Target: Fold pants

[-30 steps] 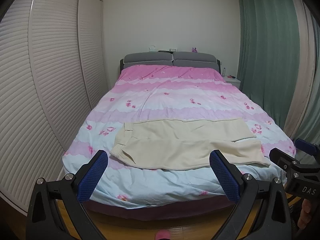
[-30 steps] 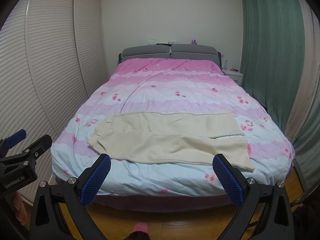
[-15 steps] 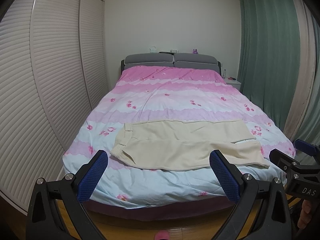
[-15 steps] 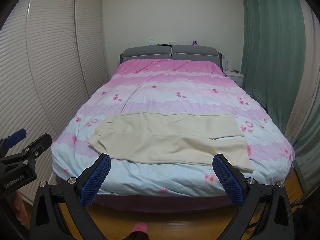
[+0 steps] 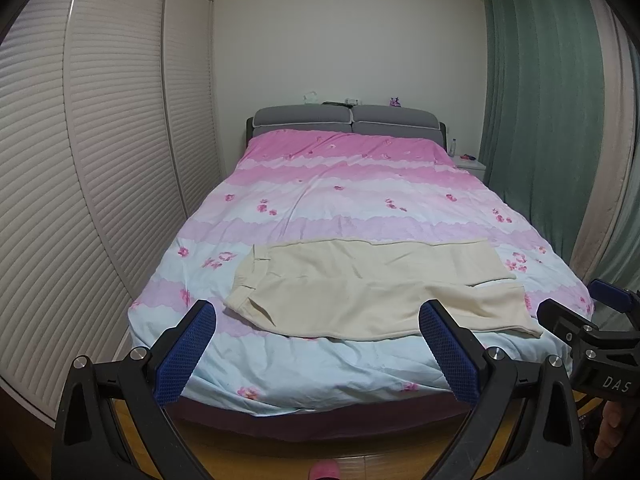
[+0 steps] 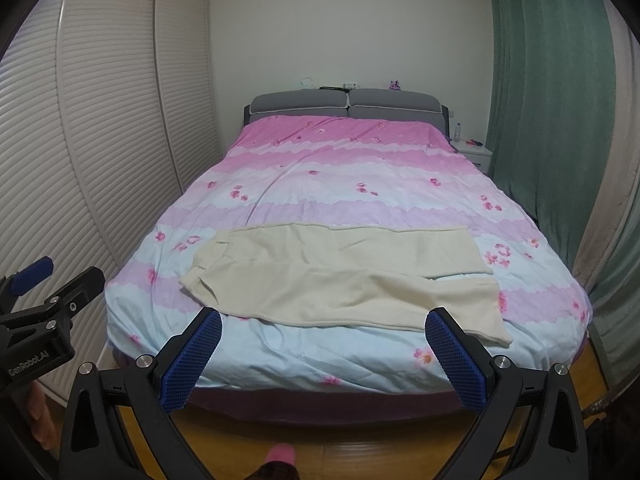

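While both hand-held grippers [image 5: 316, 352] [image 6: 323, 354] hover spread, pants [image 5: 372, 284] lie flat.

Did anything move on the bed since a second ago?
Nothing visibly changed. The cream pants lie spread flat across the bed as before, and the left gripper and right gripper hang open at the foot of it, touching nothing.

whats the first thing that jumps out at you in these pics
The cream pants lie spread flat across the near end of the bed, waistband to the left and both legs to the right, pale against the pink, white and blue flowered duvet. In the foreground the left gripper and right gripper stand wide open with blue pads, short of the bed. Green curtains fill the right side.
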{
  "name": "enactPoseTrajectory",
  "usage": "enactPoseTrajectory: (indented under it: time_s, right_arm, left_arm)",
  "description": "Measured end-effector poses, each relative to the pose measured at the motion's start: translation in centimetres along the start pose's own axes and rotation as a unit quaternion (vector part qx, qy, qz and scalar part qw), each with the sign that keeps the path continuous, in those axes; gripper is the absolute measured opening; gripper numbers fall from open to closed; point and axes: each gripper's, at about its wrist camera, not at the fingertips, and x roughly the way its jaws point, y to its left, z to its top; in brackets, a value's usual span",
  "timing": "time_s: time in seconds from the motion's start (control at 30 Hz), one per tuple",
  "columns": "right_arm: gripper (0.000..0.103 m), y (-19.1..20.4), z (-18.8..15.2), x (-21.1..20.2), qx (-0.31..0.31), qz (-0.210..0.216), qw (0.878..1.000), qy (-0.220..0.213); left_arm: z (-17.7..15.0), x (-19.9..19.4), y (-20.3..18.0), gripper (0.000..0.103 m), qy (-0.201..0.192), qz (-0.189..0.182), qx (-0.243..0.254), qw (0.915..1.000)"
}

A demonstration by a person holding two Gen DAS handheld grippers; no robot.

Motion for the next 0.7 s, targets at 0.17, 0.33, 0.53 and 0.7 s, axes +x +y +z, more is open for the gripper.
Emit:
enactPoseTrajectory:
  time_s: [0.17,0.33,0.53,0.7]
  right_arm:
    - [0.102,0.8,0.2,0.6,-0.005,0.005,1.000,0.004]
    - [0.102,2.0,0.3,1.9,-0.012,0.011,1.000,0.014]
    - [0.102,4.4,0.1,5.3,-0.024,0.017,0.999,0.035]
    - [0.102,6.8,0.2,10.5,-0.021,0.026,0.997,0.067]
  left_arm:
    - [-0.1,0.7,0.8,0.103,0.005,0.005,-0.003,1.0000]
    - [-0.7,2.0,2.4,0.103,0.012,0.023,-0.012,0.9996]
    - [-1.4,5.8,5.5,0.103,0.040,0.045,-0.022,0.9979]
    - [-1.2,11.3,8.6,0.103,0.065,0.049,-0.018,0.9966]
